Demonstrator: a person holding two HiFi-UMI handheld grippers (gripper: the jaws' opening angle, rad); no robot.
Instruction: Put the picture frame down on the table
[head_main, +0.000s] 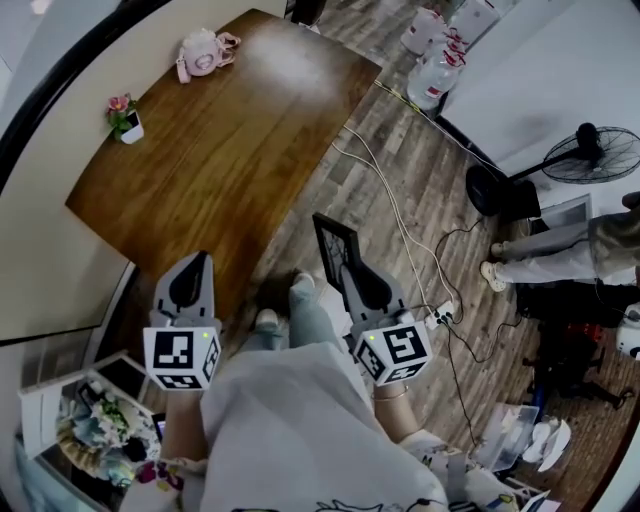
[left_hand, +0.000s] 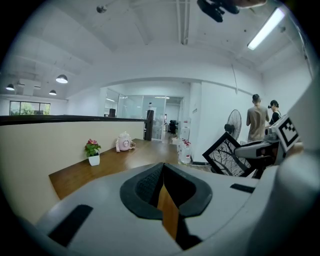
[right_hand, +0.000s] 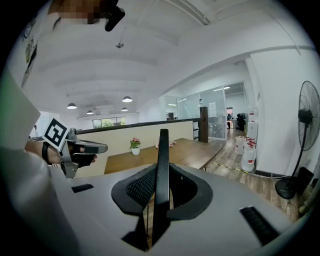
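The head view looks down on both tongs held side by side at the near end of the wooden counter (head_main: 230, 150), with a small potted plant (head_main: 124, 116) and a pink item (head_main: 203, 52) far back on it. The right tongs (head_main: 350, 278) are clamped on the picture frame (head_main: 333, 244), which stands upright from their tips over the plank floor, just off the counter's near edge and not on it. The right gripper view shows that frame only edge-on, a thin black bar pinched between the two dark pads. The left gripper view alone shows its face: a black border around a drawing of bare branches, tilted like a diamond and well to the right of the left tongs (left_hand: 163, 171). Those tongs hold nothing; their tips meet, with a sliver of brown showing lower between the pads. That view also shows two people (left_hand: 257, 118) standing beside a fan (left_hand: 233, 124).
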